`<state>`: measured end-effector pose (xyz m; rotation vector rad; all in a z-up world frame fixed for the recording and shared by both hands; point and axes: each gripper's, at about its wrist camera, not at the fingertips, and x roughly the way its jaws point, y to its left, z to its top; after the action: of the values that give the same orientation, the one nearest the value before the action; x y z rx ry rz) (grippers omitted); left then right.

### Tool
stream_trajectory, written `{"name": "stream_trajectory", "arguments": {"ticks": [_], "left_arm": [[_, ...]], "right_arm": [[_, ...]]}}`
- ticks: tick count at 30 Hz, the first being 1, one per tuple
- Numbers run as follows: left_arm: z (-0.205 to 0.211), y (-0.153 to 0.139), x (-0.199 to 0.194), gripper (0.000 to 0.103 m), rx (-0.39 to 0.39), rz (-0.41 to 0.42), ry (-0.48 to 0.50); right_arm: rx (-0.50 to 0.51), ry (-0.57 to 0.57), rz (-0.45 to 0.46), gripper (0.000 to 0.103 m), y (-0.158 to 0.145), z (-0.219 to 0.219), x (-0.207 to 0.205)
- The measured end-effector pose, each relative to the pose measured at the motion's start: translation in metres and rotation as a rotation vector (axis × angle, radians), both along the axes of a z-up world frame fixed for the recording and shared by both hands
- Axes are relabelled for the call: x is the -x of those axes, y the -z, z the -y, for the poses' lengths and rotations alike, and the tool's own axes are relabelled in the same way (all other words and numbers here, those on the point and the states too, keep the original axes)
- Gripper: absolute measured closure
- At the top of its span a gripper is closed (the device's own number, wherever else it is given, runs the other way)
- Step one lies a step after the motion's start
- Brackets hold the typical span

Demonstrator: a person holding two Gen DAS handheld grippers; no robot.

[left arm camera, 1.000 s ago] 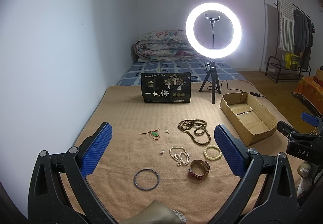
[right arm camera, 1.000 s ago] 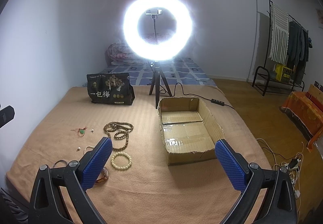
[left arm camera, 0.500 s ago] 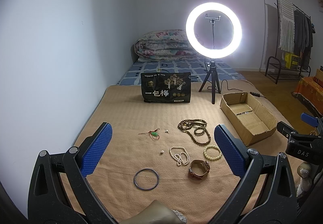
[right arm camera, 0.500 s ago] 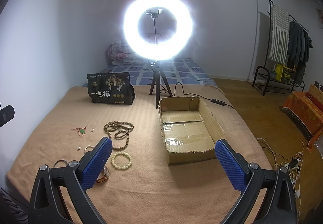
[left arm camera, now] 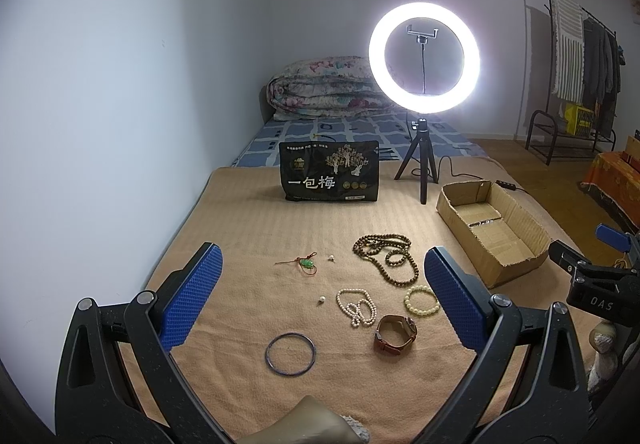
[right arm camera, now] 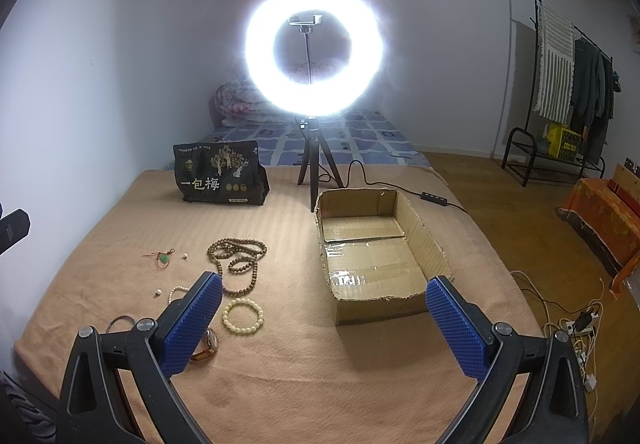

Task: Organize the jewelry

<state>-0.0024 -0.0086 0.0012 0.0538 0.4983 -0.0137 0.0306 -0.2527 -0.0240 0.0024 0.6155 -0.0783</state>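
Jewelry lies loose on a tan blanket (left arm camera: 248, 228): a dark bangle (left arm camera: 290, 353), a brown leather watch (left arm camera: 395, 334), a white pearl necklace (left arm camera: 357, 307), a cream bead bracelet (left arm camera: 421, 299), a long brown bead string (left arm camera: 386, 256), a green pendant on red cord (left arm camera: 306, 264) and two loose pearls. An open cardboard box (right arm camera: 372, 252) stands to their right. My left gripper (left arm camera: 324, 296) is open and empty, held above the jewelry. My right gripper (right arm camera: 324, 324) is open and empty, between the bracelet (right arm camera: 243, 314) and the box.
A lit ring light on a tripod (left arm camera: 423, 56) stands behind the box, its cable running right. A black printed bag (left arm camera: 330, 172) stands at the back. A wall borders the left. A folded quilt (left arm camera: 332, 88) and a clothes rack (right arm camera: 568, 84) lie beyond.
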Motion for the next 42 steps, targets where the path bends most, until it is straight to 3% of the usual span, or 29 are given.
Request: {"name": "stream_trajectory", "arguments": {"ticks": [23,30,42], "left_arm": [[-0.015,0.009,-0.005,0.000,-0.003,-0.025,-0.023],[-0.034,0.017,-0.017,0.000,-0.002,-0.074,-0.046],[-0.073,0.048,-0.046,0.000,0.034,-0.239,-0.065]], "right_arm": [[-0.008,-0.021,-0.028,0.000,0.001,-0.005,-0.002],[-0.014,-0.041,-0.055,0.000,0.005,-0.007,-0.007],[-0.011,-0.144,-0.135,0.000,0.029,-0.031,-0.024]]}}
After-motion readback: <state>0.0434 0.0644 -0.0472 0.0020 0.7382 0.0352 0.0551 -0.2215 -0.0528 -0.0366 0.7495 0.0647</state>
